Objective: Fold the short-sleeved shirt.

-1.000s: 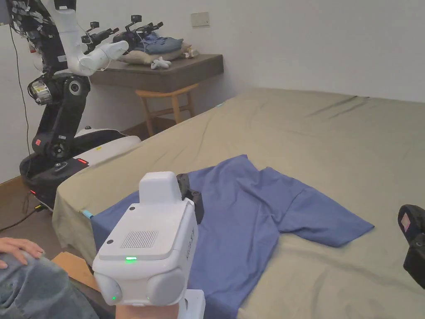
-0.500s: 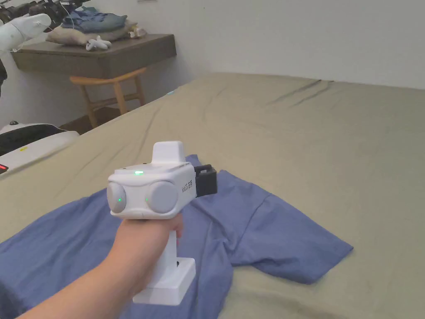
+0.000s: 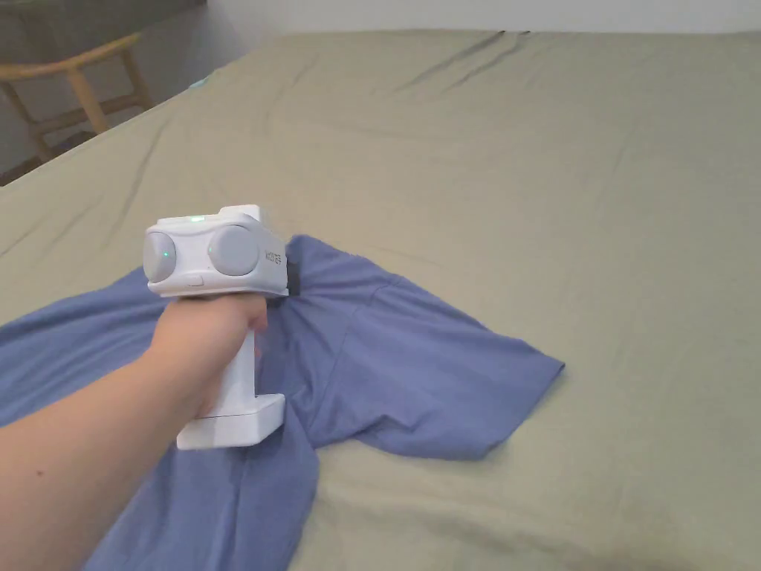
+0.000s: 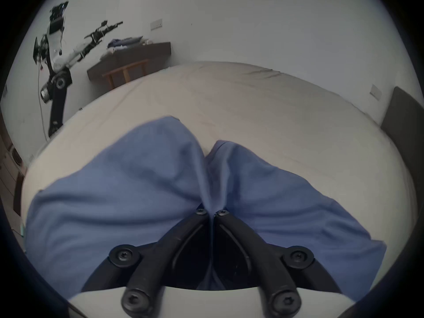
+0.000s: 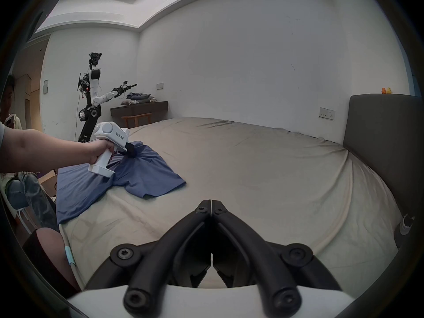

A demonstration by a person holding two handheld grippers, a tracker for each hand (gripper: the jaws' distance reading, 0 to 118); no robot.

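A blue short-sleeved shirt point(image 3: 416, 364) lies rumpled on the olive bed sheet point(image 3: 557, 186), one sleeve spread toward the right. My left gripper point(image 3: 291, 276), a white handheld unit in a person's hand, is shut on a bunched ridge of the shirt point(image 4: 160, 185) near its upper edge; in the left gripper view point(image 4: 210, 213) the cloth rises pinched between the black jaws. In the right gripper view my right gripper point(image 5: 211, 204) hovers above bare sheet point(image 5: 252, 173) with its jaws shut on nothing, well to the right of the shirt point(image 5: 142, 176) and the left gripper point(image 5: 132, 154).
A wooden stool point(image 3: 74, 89) stands past the bed's far left corner. A parked robot arm point(image 5: 91, 107) and a wall shelf with folded clothes point(image 5: 138, 103) stand by the left wall. A grey headboard point(image 5: 385, 144) bounds the bed on the right. A seated person point(image 5: 13, 139) is at the left.
My left gripper has moved forward over the shirt and closed on a fold near its upper edge, which now bunches up. The head camera has turned right and down.
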